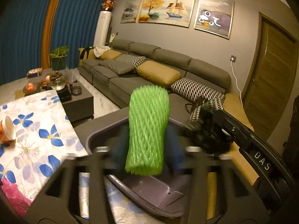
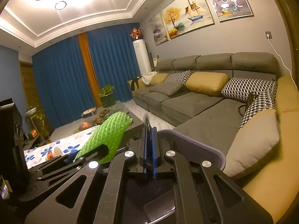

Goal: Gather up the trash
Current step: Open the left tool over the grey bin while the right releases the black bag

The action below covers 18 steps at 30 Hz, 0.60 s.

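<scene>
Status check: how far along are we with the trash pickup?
Done: nothing shows yet in the visible part of the bin. In hand: the green foam net sits over the bin between the open jaws of the left gripper; the right gripper is shut on what looks like a black bag at the rim. Left: a tipped paper cup on the flowered cloth.

Left gripper fingers [image 1: 119, 145]: motion-blurred on my left wrist feed; I cannot tell whether the pads touch the green foam net [image 1: 147, 130].
Purple bin [image 1: 145, 192]: near part hidden behind the gripper frame; contents not visible to me.
Right gripper [image 2: 149, 149]: something thin and dark between the blue pads; unidentifiable.
Paper cup [image 1: 7, 130]: partly cut off at the left edge.
Far table clutter [image 1: 52, 84]: too small to identify.
</scene>
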Each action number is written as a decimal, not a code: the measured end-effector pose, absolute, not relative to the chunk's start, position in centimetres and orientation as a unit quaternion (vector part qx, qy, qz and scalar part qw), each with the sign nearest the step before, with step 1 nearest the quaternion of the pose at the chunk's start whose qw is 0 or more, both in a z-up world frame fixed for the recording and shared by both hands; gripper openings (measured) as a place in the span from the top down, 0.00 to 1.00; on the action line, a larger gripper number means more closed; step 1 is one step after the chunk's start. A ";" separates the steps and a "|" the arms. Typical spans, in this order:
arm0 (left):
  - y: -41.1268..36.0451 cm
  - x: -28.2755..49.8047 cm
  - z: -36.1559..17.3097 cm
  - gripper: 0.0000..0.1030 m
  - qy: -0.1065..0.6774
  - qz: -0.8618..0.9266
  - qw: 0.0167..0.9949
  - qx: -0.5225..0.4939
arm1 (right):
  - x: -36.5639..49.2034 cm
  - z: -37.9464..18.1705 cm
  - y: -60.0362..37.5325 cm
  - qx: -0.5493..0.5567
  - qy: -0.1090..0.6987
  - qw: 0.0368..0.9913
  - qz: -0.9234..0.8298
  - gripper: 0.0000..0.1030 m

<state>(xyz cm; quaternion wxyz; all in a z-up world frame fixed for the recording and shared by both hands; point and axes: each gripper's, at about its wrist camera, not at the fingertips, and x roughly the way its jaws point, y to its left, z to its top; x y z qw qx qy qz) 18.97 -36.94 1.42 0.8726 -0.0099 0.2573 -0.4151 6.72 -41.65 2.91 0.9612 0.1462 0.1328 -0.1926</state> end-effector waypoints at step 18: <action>-31.2 18.4 2.0 0.09 0.260 -0.304 0.916 -0.028 | 4.1 3.7 -39.5 0.138 0.118 0.961 -0.207 0.36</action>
